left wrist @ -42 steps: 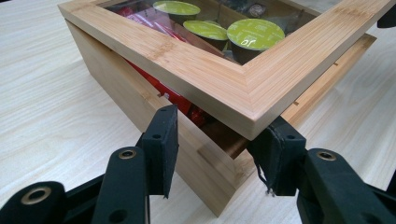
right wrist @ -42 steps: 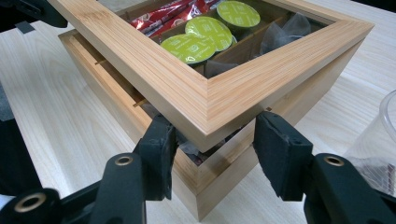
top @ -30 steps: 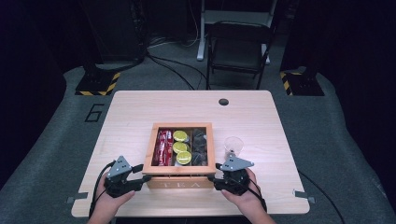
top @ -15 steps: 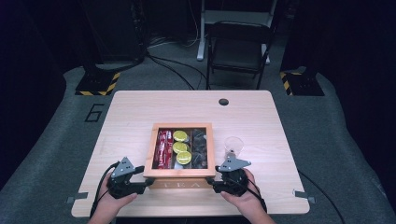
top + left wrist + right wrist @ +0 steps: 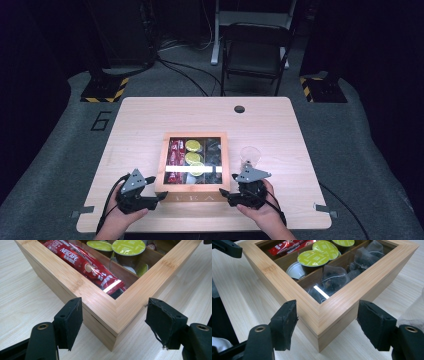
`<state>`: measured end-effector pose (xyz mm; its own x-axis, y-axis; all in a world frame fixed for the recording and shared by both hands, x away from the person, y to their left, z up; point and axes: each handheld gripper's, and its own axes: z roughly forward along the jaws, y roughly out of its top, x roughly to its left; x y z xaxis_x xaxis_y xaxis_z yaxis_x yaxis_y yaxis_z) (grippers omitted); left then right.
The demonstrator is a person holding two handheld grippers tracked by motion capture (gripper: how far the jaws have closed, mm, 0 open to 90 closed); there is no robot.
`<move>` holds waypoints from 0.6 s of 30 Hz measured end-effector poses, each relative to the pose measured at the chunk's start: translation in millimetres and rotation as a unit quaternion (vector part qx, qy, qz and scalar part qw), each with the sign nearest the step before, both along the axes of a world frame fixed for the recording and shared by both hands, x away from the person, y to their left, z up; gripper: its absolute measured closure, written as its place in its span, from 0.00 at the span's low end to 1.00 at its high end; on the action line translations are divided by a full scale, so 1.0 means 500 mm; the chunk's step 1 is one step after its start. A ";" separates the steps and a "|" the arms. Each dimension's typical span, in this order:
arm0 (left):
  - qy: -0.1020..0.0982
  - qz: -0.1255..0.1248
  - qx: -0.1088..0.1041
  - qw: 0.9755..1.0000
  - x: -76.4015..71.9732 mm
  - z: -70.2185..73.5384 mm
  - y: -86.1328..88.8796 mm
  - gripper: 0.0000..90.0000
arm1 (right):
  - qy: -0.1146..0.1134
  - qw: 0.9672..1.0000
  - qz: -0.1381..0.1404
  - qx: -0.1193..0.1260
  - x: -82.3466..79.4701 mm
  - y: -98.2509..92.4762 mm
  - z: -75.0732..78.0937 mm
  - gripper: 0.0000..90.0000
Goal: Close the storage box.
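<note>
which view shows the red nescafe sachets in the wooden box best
The left gripper view: the red Nescafe sachets lie close up, lettering legible. The high view shows them as a small red strip in the wooden box's left compartment; the right gripper view catches their ends.

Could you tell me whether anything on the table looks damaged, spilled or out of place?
Only minor wear: the pad on one jaw of the left gripper is frayed at its lower edge. The wooden box sits square, contents tidy in their compartments.
</note>
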<state>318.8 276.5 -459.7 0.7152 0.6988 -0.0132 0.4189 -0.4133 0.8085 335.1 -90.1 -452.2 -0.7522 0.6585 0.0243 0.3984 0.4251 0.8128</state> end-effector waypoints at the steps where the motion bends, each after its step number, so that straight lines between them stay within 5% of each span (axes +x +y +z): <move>1: -0.003 0.001 -0.001 1.000 0.001 0.002 0.002 0.33 | 0.001 1.000 0.001 0.001 0.000 -0.002 0.002 0.36; 7: -0.009 0.017 -0.028 0.999 0.007 0.011 0.022 0.36 | -0.003 1.000 -0.014 0.018 0.005 -0.015 0.011 0.37; 18: -0.012 0.060 -0.036 0.998 0.028 0.021 0.069 0.38 | -0.009 0.999 -0.041 0.025 0.010 -0.046 0.014 0.38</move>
